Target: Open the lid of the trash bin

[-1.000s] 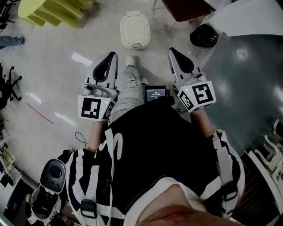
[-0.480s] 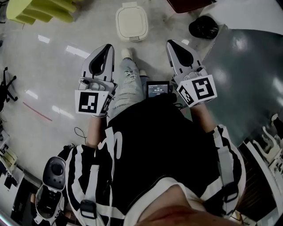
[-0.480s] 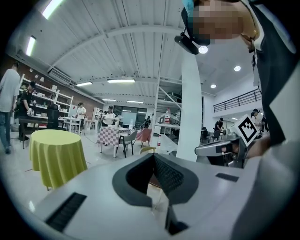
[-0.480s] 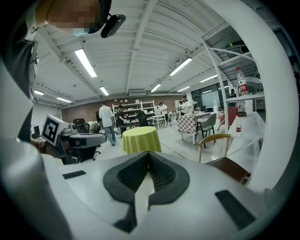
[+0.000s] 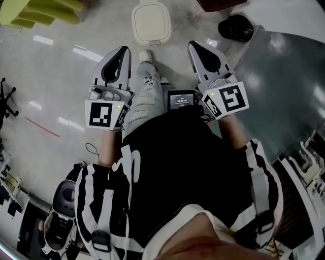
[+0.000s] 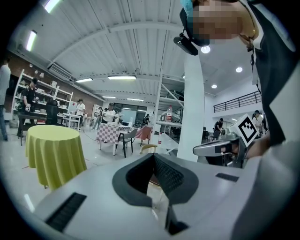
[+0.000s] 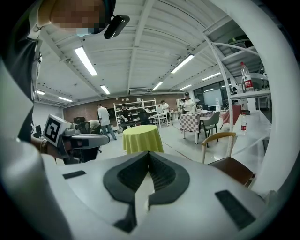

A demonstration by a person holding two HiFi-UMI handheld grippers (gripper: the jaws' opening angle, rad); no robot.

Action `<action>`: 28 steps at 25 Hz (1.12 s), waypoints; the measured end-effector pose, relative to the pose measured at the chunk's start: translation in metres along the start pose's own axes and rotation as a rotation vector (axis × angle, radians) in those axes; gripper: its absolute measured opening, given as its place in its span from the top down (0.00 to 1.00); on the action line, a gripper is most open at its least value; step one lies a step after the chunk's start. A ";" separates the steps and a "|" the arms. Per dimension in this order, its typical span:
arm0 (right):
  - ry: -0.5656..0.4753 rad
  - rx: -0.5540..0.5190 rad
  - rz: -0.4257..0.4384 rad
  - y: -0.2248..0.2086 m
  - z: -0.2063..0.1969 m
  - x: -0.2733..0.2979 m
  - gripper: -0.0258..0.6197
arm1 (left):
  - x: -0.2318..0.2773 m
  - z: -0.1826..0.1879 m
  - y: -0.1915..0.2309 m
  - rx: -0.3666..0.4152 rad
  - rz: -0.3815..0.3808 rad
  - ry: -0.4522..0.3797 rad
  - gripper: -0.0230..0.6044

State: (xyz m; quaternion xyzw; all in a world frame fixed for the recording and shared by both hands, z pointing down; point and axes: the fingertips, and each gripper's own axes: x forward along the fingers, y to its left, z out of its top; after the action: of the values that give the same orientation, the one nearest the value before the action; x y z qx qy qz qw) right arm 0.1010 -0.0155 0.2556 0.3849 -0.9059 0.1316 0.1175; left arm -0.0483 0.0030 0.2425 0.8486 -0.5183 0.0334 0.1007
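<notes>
The cream trash bin (image 5: 151, 23) stands on the floor at the top of the head view, its lid down. My left gripper (image 5: 123, 50) is held out above the floor, below and to the left of the bin, jaws together and empty. My right gripper (image 5: 193, 44) is level with it on the other side of the person's leg, also shut and empty. Neither touches the bin. The left gripper view shows the left gripper (image 6: 152, 157) pointing across the room, and the right gripper view shows the right gripper (image 7: 149, 153) doing the same. The bin is out of sight in both.
The person's leg and shoe (image 5: 147, 55) are between the grippers, just short of the bin. A small screen device (image 5: 181, 99) hangs at the waist. A yellow-green clothed table (image 5: 30, 12) stands far left. At the right are a black bag (image 5: 236, 28) and a grey-green surface (image 5: 284, 76).
The bin and both grippers have slid up the head view together, keeping about the same spacing. Both grippers stay shut.
</notes>
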 end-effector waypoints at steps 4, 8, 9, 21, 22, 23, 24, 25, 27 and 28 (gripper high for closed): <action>0.007 0.004 0.002 -0.004 -0.004 0.014 0.95 | 0.008 -0.006 0.010 -0.003 -0.007 0.007 0.95; 0.014 0.001 0.005 -0.008 -0.007 0.027 0.95 | 0.017 -0.011 0.018 -0.003 -0.014 0.019 0.95; 0.015 0.000 0.006 -0.010 -0.008 0.030 0.95 | 0.019 -0.013 0.020 -0.002 -0.017 0.025 0.95; 0.042 -0.003 0.033 -0.022 -0.025 0.063 0.95 | 0.046 -0.032 0.042 -0.014 -0.035 0.047 0.95; 0.044 -0.004 0.039 -0.022 -0.027 0.066 0.95 | 0.049 -0.034 0.045 -0.014 -0.034 0.047 0.95; 0.048 -0.006 0.046 -0.023 -0.030 0.069 0.95 | 0.051 -0.036 0.047 -0.013 -0.033 0.048 0.95; 0.052 -0.008 0.052 -0.023 -0.032 0.072 0.95 | 0.054 -0.037 0.049 -0.012 -0.034 0.050 0.95; 0.055 -0.010 0.057 -0.024 -0.035 0.076 0.95 | 0.057 -0.039 0.050 -0.014 -0.036 0.053 0.95; 0.058 -0.009 0.066 -0.025 -0.038 0.082 0.95 | 0.062 -0.041 0.053 -0.021 -0.037 0.059 0.95; 0.059 -0.007 0.070 -0.025 -0.040 0.085 0.95 | 0.064 -0.043 0.055 -0.022 -0.038 0.061 0.95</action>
State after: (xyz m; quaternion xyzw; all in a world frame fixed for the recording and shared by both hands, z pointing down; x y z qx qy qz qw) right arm 0.0660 -0.0756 0.3232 0.3484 -0.9154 0.1440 0.1408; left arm -0.0651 -0.0683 0.3021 0.8558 -0.4990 0.0518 0.1262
